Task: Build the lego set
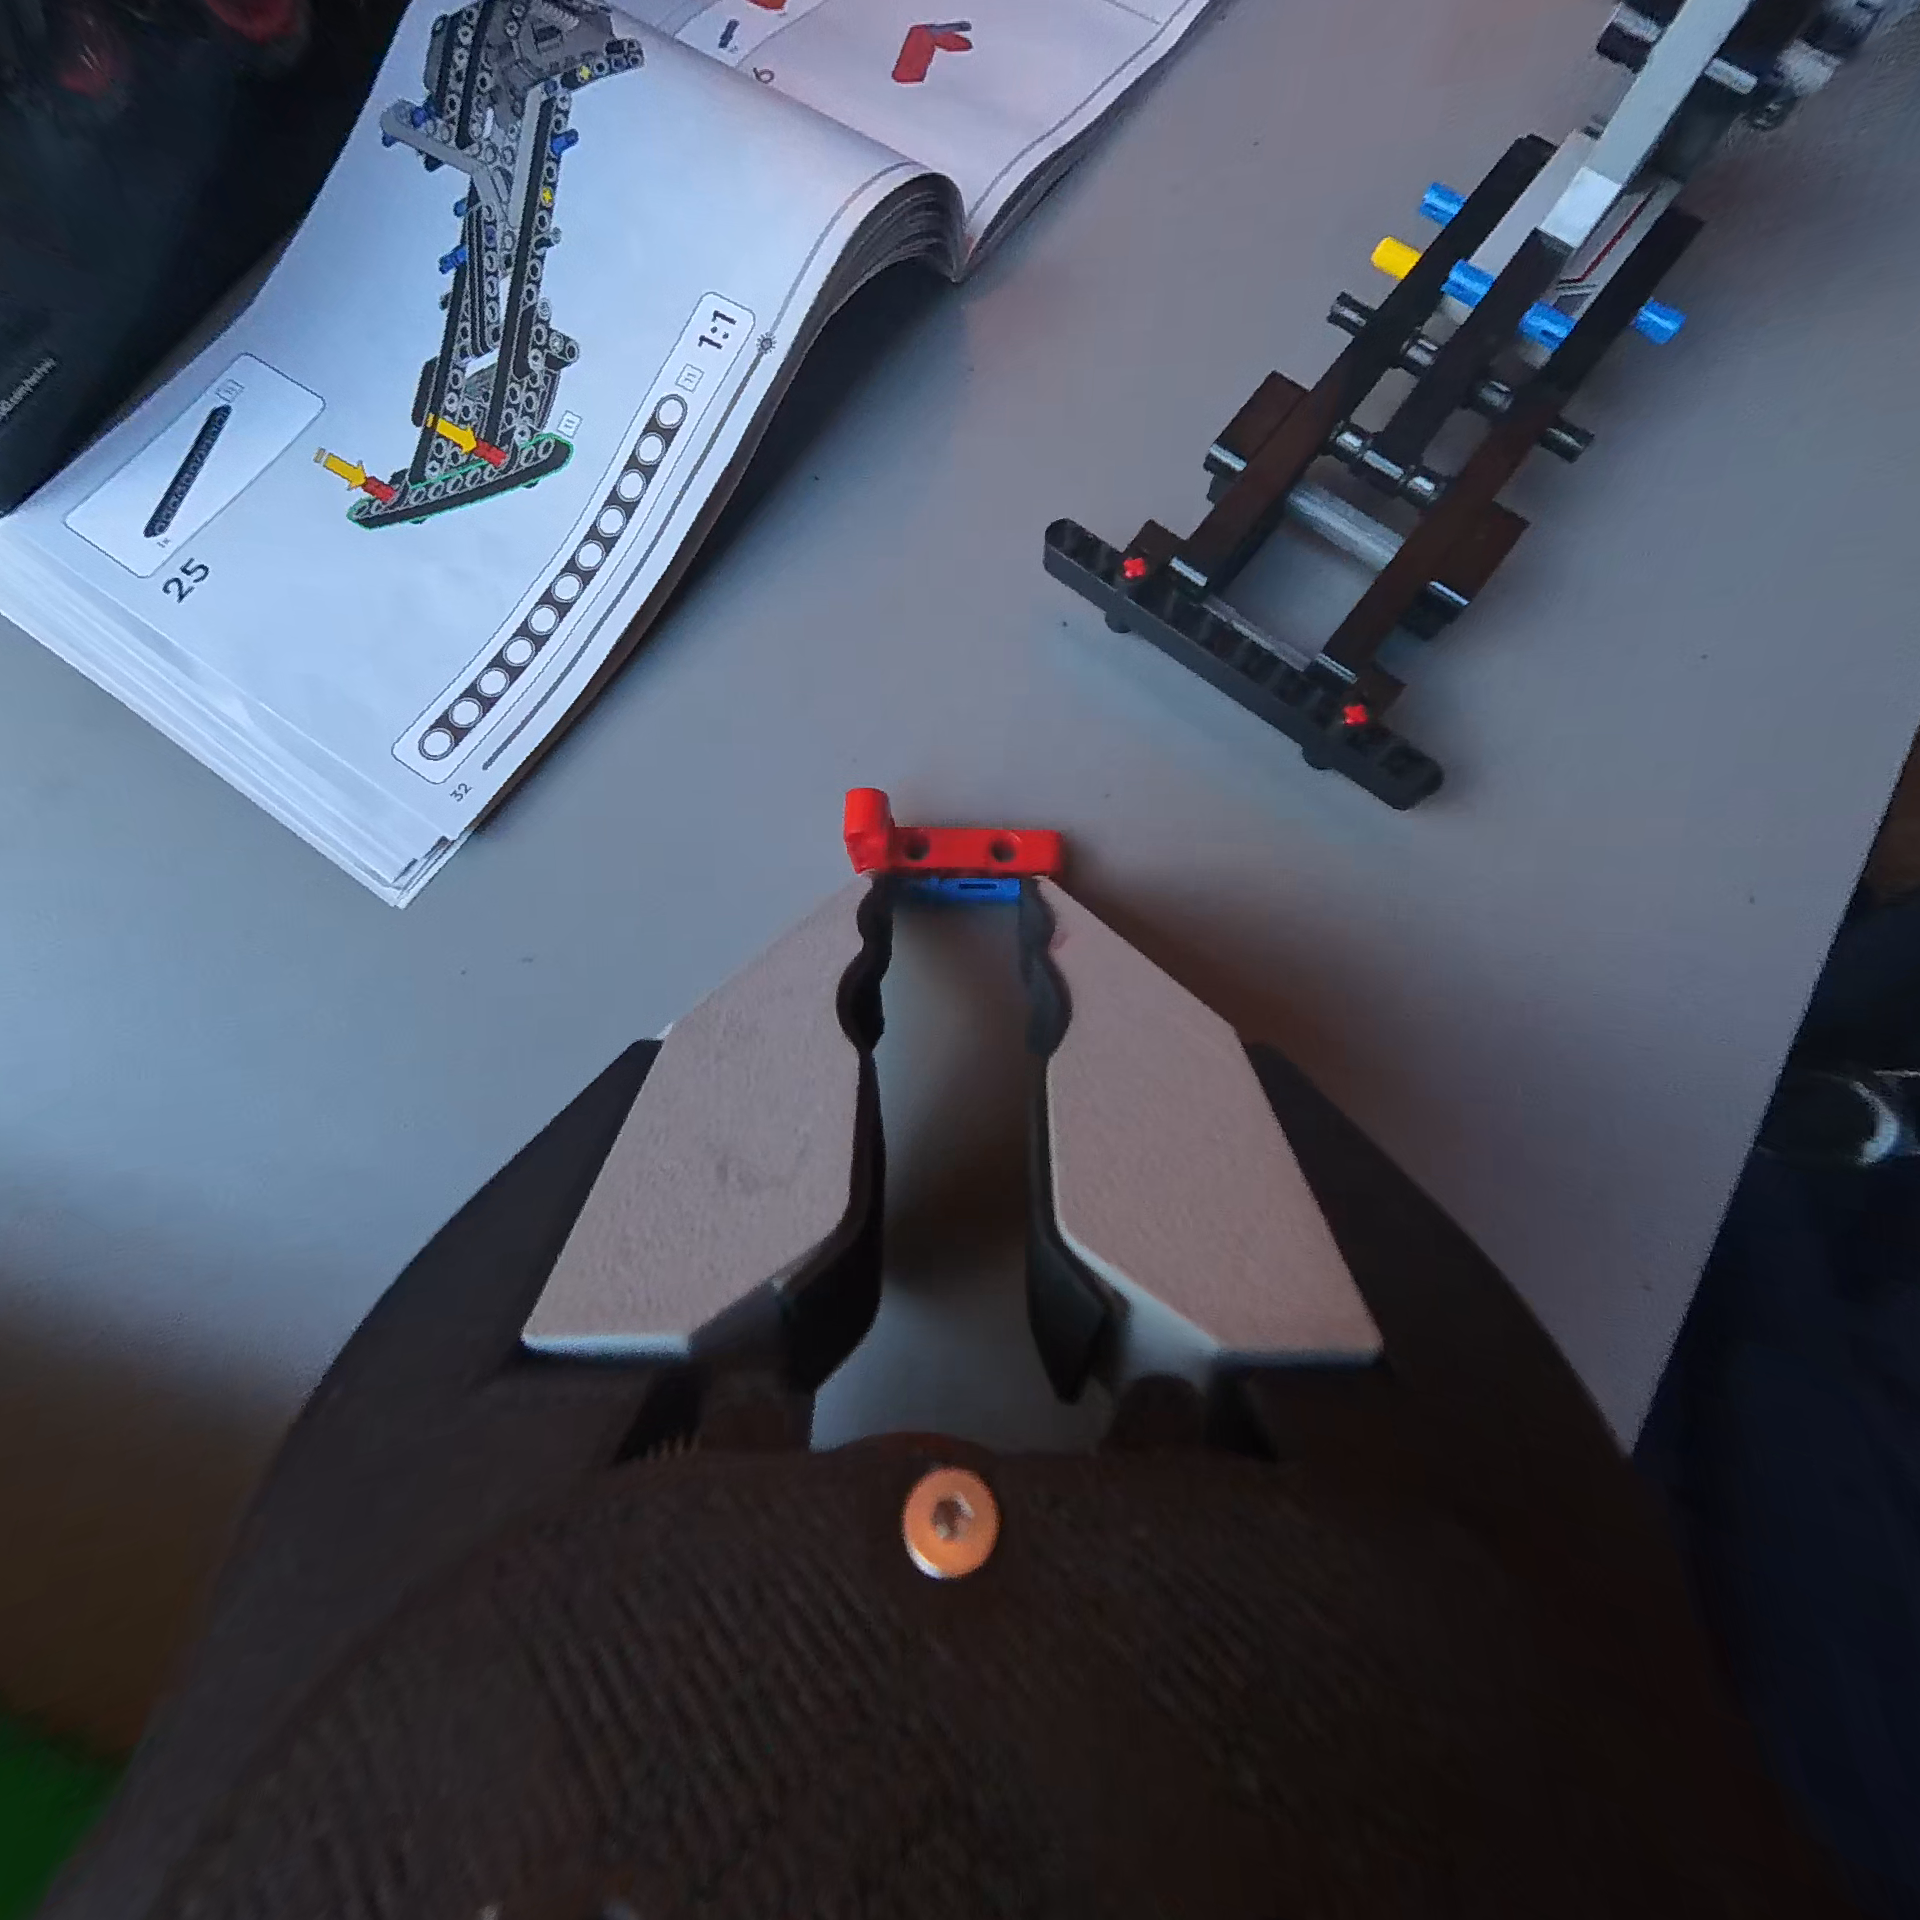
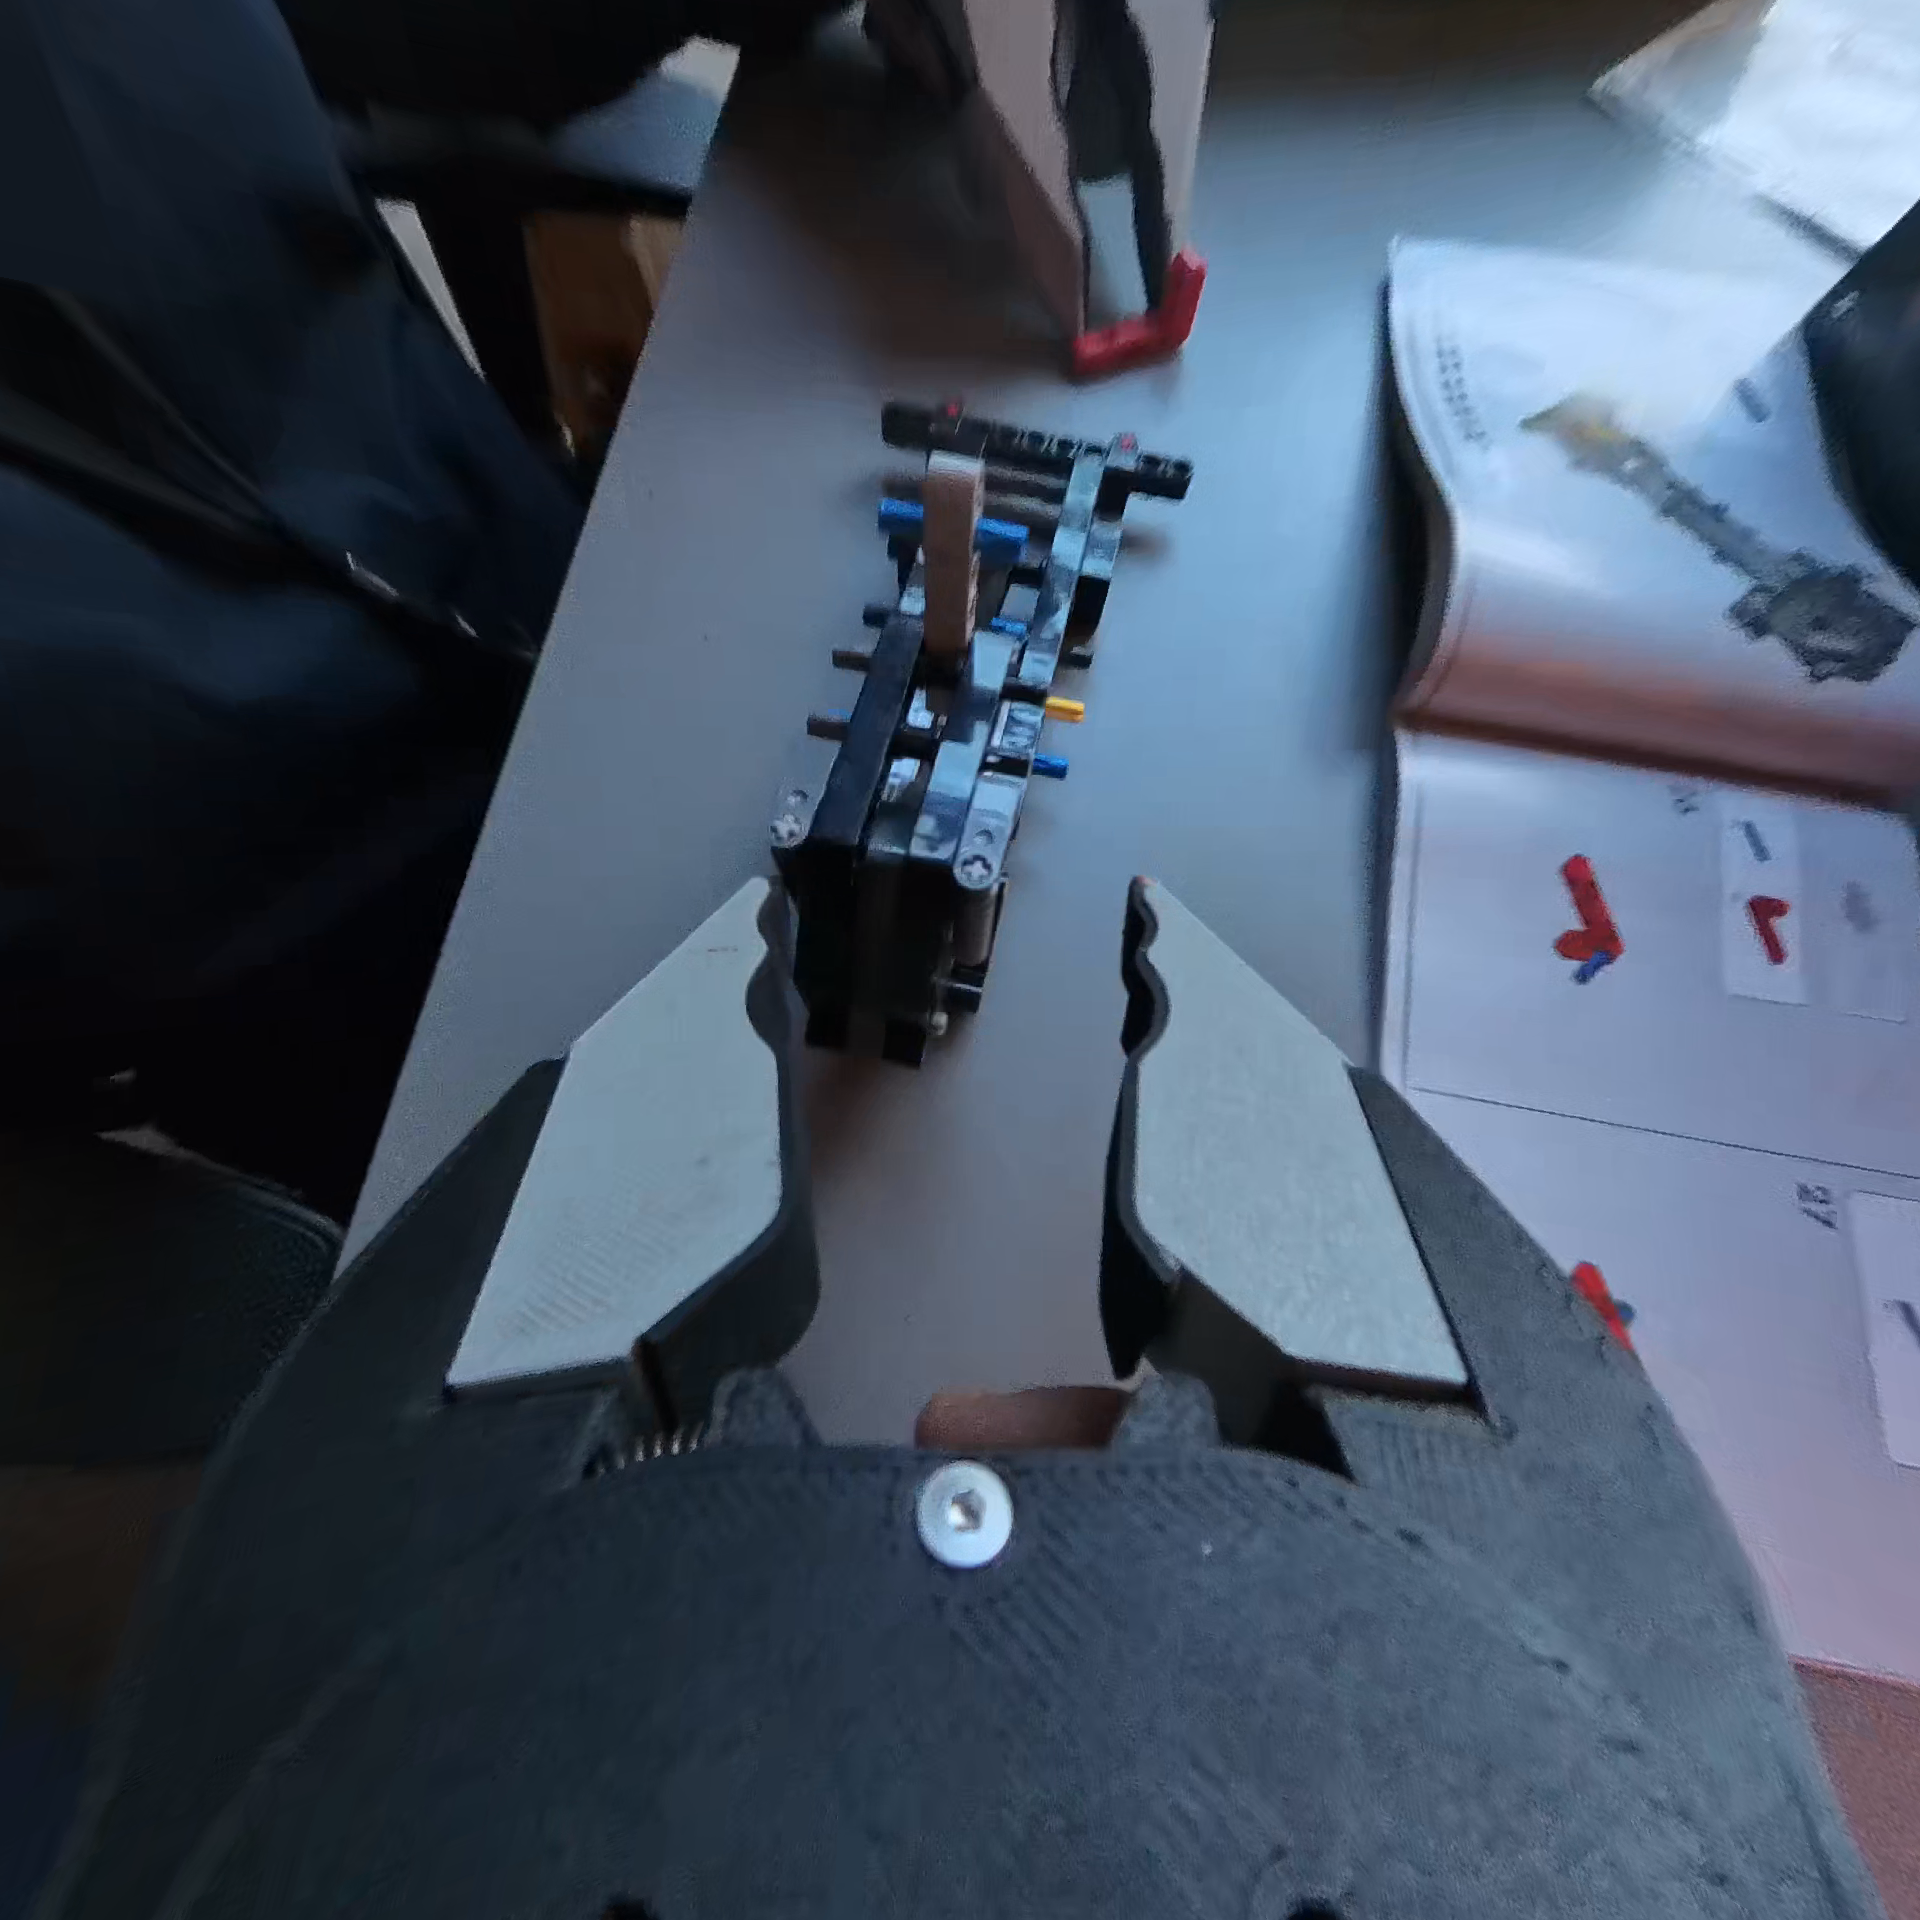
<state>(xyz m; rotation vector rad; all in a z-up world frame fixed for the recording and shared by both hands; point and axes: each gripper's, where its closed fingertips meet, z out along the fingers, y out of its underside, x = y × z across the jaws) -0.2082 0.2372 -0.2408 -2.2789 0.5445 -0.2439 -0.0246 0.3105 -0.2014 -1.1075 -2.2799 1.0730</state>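
Note:
My left gripper is shut on a red L-shaped beam, its fingertips pinching a blue pin stuck in the beam, low over the grey table. The right wrist view shows that gripper at the far end with the red beam touching the table. The long black model with blue, yellow and red pins lies to the right. My right gripper is open, with the model's near end between its fingers, close to the left one.
An open instruction booklet lies on the left of the table, and on the right in the right wrist view. The table edge runs close by the model. A dark chair or cloth lies beyond the edge. The left gripper's tips are roughly 20 centimeters from the right gripper's.

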